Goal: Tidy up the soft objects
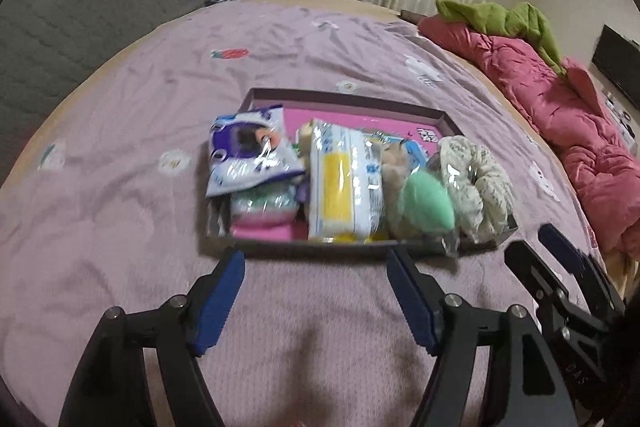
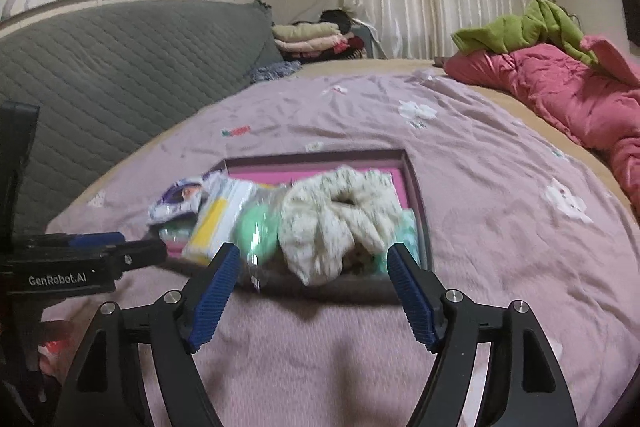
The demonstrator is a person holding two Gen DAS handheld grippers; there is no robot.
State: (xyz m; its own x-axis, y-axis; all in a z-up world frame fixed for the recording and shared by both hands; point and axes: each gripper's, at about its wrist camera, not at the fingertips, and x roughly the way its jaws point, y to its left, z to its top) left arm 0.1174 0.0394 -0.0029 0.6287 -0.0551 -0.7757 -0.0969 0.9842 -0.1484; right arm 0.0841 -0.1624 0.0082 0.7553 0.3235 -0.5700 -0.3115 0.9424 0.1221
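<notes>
- A shallow box with a dark rim and pink floor lies on the lilac bedspread; the soft objects are crowded along its near side
- Far left in the box, a purple-and-white pouch in glossy film leans over a pink-and-mint striped bundle
- Next comes a white wipes pack with a yellow panel, lying lengthwise
- Right of it a mint green sponge in clear wrap rests against a tan plush piece, too blurred to identify
- At the right end a cream floral scrunchie, puffy and gathered, spills over the box's corner
- The left gripper is spread wide with nothing between its blue pads, just short of the box's near rim
- The right gripper is likewise spread and empty, its tips framing the scrunchie's near side without touching it
- Both views are smeared, so print on the packs is unreadable, and the goods hide most of the box floor
</notes>
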